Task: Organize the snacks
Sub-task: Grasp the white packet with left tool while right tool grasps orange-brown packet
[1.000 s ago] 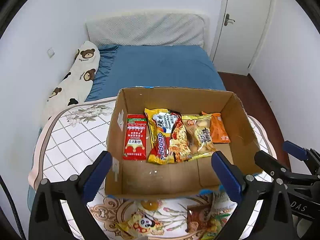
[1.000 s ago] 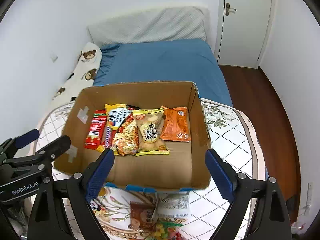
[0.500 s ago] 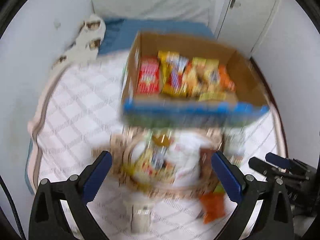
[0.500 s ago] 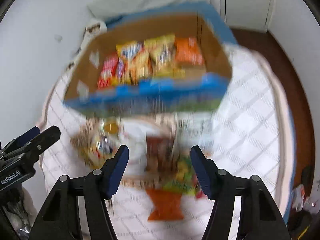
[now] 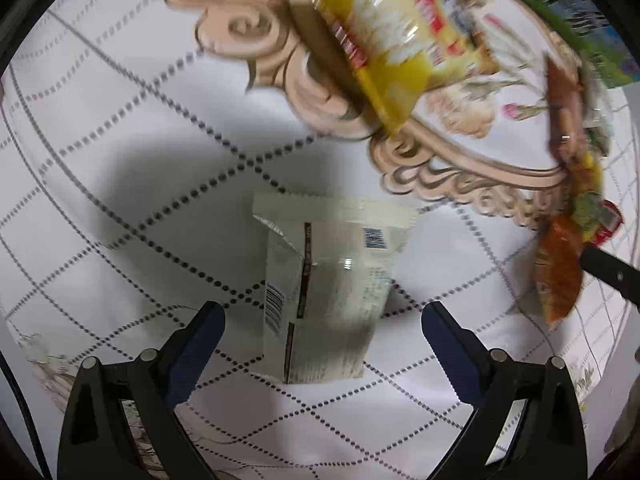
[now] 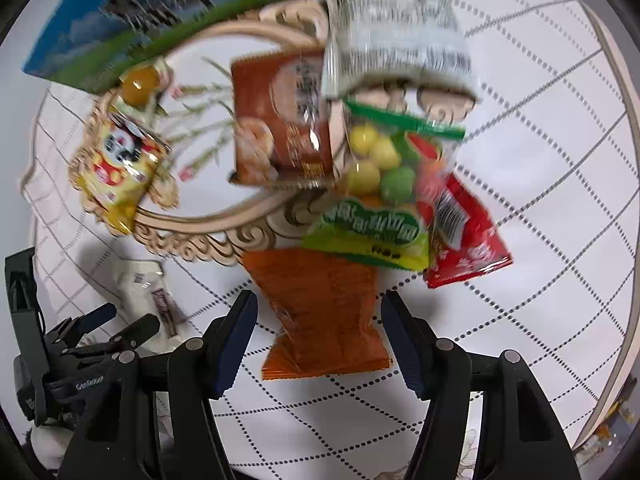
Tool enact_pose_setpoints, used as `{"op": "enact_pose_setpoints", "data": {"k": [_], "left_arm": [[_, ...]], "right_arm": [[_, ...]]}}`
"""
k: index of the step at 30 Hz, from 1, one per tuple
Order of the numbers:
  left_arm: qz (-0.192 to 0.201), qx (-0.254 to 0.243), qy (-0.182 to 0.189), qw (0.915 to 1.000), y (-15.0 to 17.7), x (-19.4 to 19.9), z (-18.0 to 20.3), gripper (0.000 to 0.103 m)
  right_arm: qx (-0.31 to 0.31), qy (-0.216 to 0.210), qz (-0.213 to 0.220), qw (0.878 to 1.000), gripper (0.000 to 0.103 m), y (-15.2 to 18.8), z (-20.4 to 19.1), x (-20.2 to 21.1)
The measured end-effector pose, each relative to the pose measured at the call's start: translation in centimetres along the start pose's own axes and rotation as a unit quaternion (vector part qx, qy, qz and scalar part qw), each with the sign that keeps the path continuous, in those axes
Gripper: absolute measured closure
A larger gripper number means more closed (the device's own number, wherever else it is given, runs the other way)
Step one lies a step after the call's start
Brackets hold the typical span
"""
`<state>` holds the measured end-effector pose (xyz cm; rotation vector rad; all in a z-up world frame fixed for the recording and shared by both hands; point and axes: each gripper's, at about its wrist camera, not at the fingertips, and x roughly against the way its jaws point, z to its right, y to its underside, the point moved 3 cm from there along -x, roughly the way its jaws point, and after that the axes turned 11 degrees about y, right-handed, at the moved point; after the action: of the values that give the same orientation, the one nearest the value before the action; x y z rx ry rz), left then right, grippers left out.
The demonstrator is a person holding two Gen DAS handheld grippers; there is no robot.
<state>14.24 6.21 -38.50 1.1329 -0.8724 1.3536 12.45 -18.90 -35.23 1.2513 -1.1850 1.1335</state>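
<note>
A cream-white snack packet lies flat on the quilted tablecloth. My left gripper points down over it, jaws wide, with clear gaps on both sides of the packet. In the right wrist view an orange packet lies between the fingers of my right gripper. Its jaws are half open, and the pads stand close beside the packet's edges without pressing. The left gripper and the white packet show at lower left there. The orange packet shows at the right edge of the left view.
Loose snacks lie beyond: a yellow panda packet, a brown packet, a grey-white packet, a green fruit-candy bag and a red packet. The cardboard box's blue-green wall stands behind them.
Both grippers have dropped from above the box to just over the tablecloth and tipped downward. The right jaws have narrowed. The left jaws have stayed wide.
</note>
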Motion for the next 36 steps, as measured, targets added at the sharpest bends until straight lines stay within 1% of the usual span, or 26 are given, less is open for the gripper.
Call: {"op": "enact_pose_setpoints", "data": {"k": [4, 8, 9, 10, 11, 12, 13, 14, 15, 18, 20, 22, 24, 26, 29, 34, 35, 36], "left_arm": [[-0.002, 0.002, -0.002, 1.0000, -0.2, -1.0, 0.3, 0.002], [0.000, -0.001, -0.004, 1.0000, -0.3, -1.3, 1.2, 0.003], [0.001, -0.002, -0.006, 1.0000, -0.7, -1.4, 1.3, 0.007], [0.003, -0.003, -0.008, 1.0000, -0.8, -1.3, 1.5, 0.015], [0.005, -0.005, -0.012, 0.9999, -0.8, -1.4, 1.6, 0.020], [0.006, -0.007, -0.017, 0.9998, -0.8, -1.4, 1.8, 0.029], [0.006, -0.010, -0.023, 0.9997, -0.7, -1.4, 1.9, 0.034], [0.004, -0.010, -0.024, 0.9997, -1.0, -1.2, 2.1, 0.037], [0.006, -0.011, -0.028, 0.9995, -1.3, -0.9, 2.1, 0.043], [0.009, -0.012, -0.029, 0.9995, -1.2, -0.7, 2.3, 0.044], [0.010, -0.015, -0.033, 0.9993, -1.1, -0.8, 2.9, 0.044], [0.012, -0.016, -0.035, 0.9992, -0.8, -0.8, 2.9, 0.044], [0.010, -0.017, -0.035, 0.9992, -0.6, -1.0, 2.8, 0.043], [-0.003, -0.029, -0.042, 0.9987, 0.1, -1.7, 3.1, 0.042], [-0.008, -0.041, -0.054, 0.9977, 0.5, -2.5, 3.7, 0.042], [-0.006, -0.044, -0.065, 0.9969, 0.8, -2.8, 5.0, 0.044], [-0.005, -0.044, -0.065, 0.9969, 0.8, -2.8, 5.2, 0.044], [-0.004, -0.045, -0.065, 0.9969, 0.9, -2.8, 5.3, 0.045]], "right_arm": [[0.013, 0.010, -0.014, 1.000, 0.036, 0.2, -0.5, -1.5], [0.016, 0.021, -0.020, 0.999, 0.036, 0.3, -0.9, -2.4], [0.016, 0.023, -0.020, 0.999, 0.036, 0.4, -0.8, -2.4], [0.016, 0.024, -0.020, 0.999, 0.036, 0.4, -0.8, -2.4], [0.017, 0.025, -0.020, 0.999, 0.036, 0.3, -1.1, -2.5], [0.018, 0.025, -0.020, 0.999, 0.036, 0.4, -1.0, -2.4], [0.019, 0.026, -0.019, 0.999, 0.036, 0.3, -0.6, -2.4], [0.020, 0.028, -0.020, 0.999, 0.036, 0.4, -0.5, -2.4], [0.021, 0.030, -0.020, 0.999, 0.036, 0.3, -0.6, -2.4], [0.025, 0.036, -0.021, 0.999, 0.037, 0.5, -0.7, -3.4], [0.021, 0.029, -0.037, 0.999, 0.040, 0.8, -0.7, -4.6], [0.021, 0.030, -0.031, 0.999, 0.041, 1.0, -0.6, -5.0], [0.024, 0.034, -0.024, 0.999, 0.044, 1.2, -0.7, -5.0], [0.027, 0.034, -0.021, 0.999, 0.045, 1.3, -0.8, -5.1], [0.032, 0.035, -0.019, 0.999, 0.046, 1.5, -1.0, -5.2], [0.047, 0.048, -0.026, 0.997, 0.045, 1.4, -1.3, -5.3], [0.055, 0.042, -0.060, 0.996, 0.046, 1.7, -1.5, -5.1], [0.055, 0.041, -0.058, 0.996, 0.047, 1.8, -1.5, -5.0]]}}
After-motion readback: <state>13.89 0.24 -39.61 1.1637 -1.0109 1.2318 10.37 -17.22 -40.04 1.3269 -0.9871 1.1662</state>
